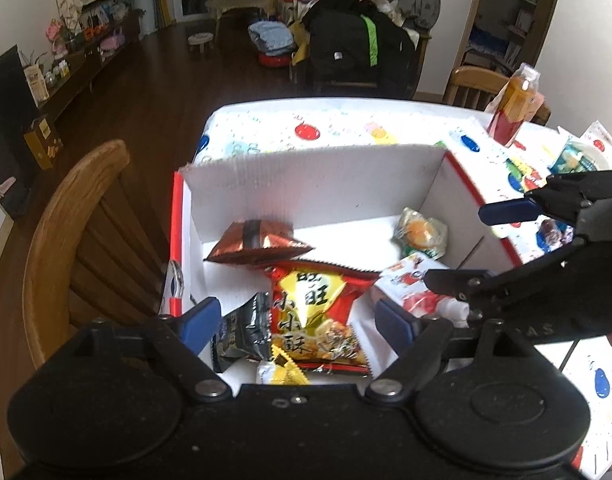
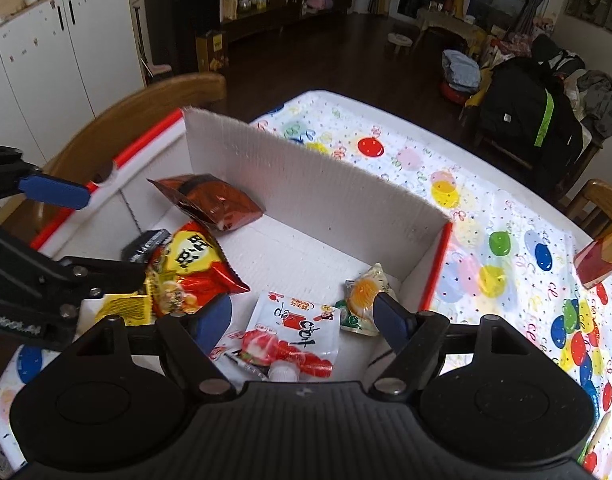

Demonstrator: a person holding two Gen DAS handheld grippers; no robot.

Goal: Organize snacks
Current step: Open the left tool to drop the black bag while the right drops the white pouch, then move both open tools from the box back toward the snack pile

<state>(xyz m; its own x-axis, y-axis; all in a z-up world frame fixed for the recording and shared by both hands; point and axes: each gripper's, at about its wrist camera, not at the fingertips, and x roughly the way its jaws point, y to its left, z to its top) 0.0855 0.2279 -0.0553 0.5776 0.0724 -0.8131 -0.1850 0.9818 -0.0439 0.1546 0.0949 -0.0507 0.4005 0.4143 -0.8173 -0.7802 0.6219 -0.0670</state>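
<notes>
Over the white cardboard box [image 1: 318, 184], both claws hang with nothing between their fingers. The left claw [image 1: 296, 322] is spread wide, its blue pads straddling the red-and-yellow snack bag [image 1: 314, 312] without touching it. The right claw [image 2: 304, 316] is likewise released, its pads set either side of the white-and-red jelly pouch [image 2: 294, 336], which lies flat on the box floor.

Box contents:
- Brown foil packet [image 1: 258, 244], tipped against the far-left corner, apart from the rest.
- Red-and-yellow snack bag, near the box centre, overlapping a black packet [image 1: 242, 332] on its left and a small yellow packet [image 1: 282, 372] at its near edge.
- White-and-red jelly pouch, just beside the snack bag on the right.
- Orange jelly cup [image 2: 364, 300], near the right wall, just beside the pouch.

The box stands on the bench [image 2: 486, 208], which carries a balloon-print cloth. Its walls keep loose packets together, which is the likely reason the snacks are collected there and not left spread on the cloth.

Items outside the box: an orange drink pouch [image 1: 516, 108] stands upright at the far right of the bench, and another wrapped item or two lie near it, too blurred to identify. Judged against the task, these remain to be gathered.

Assessment: with both claws released directly above packets already lying in the box, each appears to be at the drop-off or pre-grasp stage; the views do not settle which.
</notes>
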